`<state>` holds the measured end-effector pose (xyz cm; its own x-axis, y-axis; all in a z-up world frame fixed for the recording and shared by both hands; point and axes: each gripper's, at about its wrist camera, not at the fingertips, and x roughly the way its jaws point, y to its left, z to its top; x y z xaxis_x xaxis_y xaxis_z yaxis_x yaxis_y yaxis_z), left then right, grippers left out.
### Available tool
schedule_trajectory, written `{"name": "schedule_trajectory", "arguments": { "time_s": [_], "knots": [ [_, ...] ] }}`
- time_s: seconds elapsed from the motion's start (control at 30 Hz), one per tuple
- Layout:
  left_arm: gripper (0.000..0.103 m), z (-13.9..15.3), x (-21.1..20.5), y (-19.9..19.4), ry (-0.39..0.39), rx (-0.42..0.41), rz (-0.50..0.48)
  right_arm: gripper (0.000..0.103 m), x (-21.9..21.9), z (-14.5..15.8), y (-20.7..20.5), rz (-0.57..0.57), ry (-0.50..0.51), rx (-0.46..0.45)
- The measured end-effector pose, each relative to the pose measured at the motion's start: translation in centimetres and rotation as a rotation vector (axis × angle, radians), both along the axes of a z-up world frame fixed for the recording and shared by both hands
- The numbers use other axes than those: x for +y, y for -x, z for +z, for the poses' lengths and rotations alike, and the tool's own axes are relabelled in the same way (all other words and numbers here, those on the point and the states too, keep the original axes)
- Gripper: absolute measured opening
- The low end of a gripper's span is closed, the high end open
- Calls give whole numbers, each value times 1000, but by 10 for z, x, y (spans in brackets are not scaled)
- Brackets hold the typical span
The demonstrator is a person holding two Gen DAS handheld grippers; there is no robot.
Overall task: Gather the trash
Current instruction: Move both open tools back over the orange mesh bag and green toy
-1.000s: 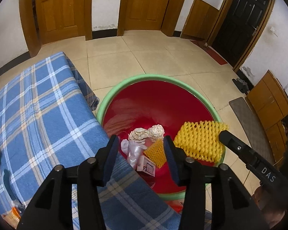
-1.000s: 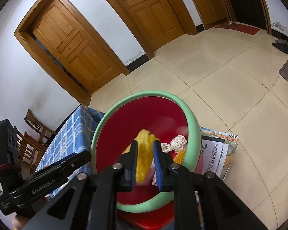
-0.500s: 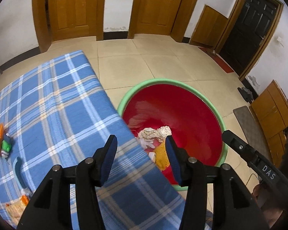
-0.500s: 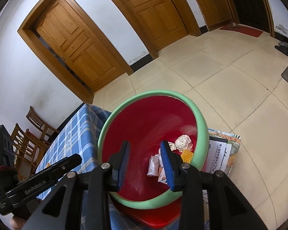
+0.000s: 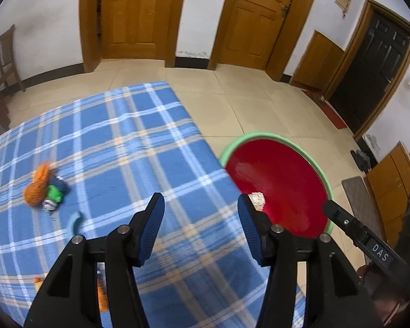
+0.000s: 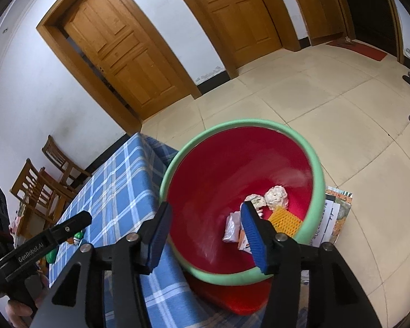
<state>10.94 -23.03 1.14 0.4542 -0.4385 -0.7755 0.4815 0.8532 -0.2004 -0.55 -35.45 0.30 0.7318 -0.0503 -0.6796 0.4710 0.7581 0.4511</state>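
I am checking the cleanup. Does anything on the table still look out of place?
Yes. An orange and green bundle of litter lies on the blue plaid tablecloth, not in the red basin. More scraps sit near the cloth's lower edge.

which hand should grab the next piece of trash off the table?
Left, probably. The left gripper is open and empty over the tablecloth, facing the orange and green trash. The right gripper, also open and empty, faces the basin.
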Motion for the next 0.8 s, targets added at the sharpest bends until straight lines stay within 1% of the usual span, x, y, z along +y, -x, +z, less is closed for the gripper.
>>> {"name": "schedule_trajectory", "arguments": {
  "time_s": [0.4, 0.8],
  "knots": [
    [56, 2, 61, -22, 18, -4, 110, 61, 34, 6, -23, 65, 24, 31],
    [56, -10, 116, -52, 7, 7, 206, 63, 70, 11, -51, 130, 59, 57]
  ]
}}
